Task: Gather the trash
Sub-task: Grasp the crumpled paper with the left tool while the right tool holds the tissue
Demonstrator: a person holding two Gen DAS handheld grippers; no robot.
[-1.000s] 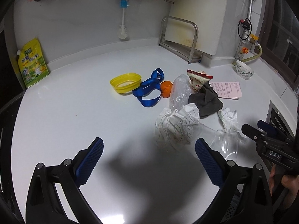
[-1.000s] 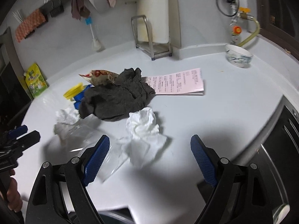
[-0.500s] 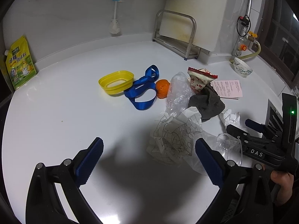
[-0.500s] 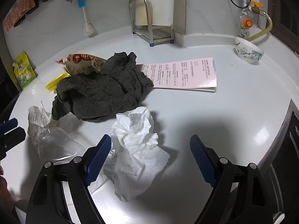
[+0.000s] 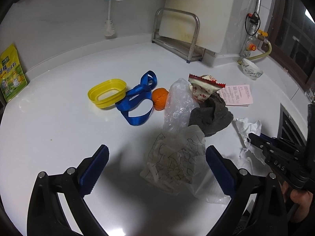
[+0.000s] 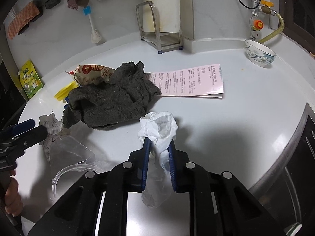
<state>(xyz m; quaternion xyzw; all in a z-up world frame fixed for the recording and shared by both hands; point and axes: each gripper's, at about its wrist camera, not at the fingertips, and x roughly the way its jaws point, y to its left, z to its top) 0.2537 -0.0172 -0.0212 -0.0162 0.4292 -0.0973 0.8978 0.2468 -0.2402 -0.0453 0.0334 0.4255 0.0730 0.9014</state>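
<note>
While right tongs [image 6: 158,147] pinch white tissue [image 6: 158,125] — left tongs [image 5: 157,157] spread; grey cloth [image 6: 114,100] adjacent.

The right gripper [image 6: 158,142] pointed steeply down, and its jaws had just been closing; the blue pads [image 6: 146,153] pressed a crumpled white tissue [image 6: 159,125] from both sides. The left gripper [image 5: 157,157] was tilted down as well, its jaws spread wide with nothing pinched between its pads [image 5: 219,169]. A hand [image 6: 10,196] gripped the left gripper's handle at the right camera's left edge
</note>
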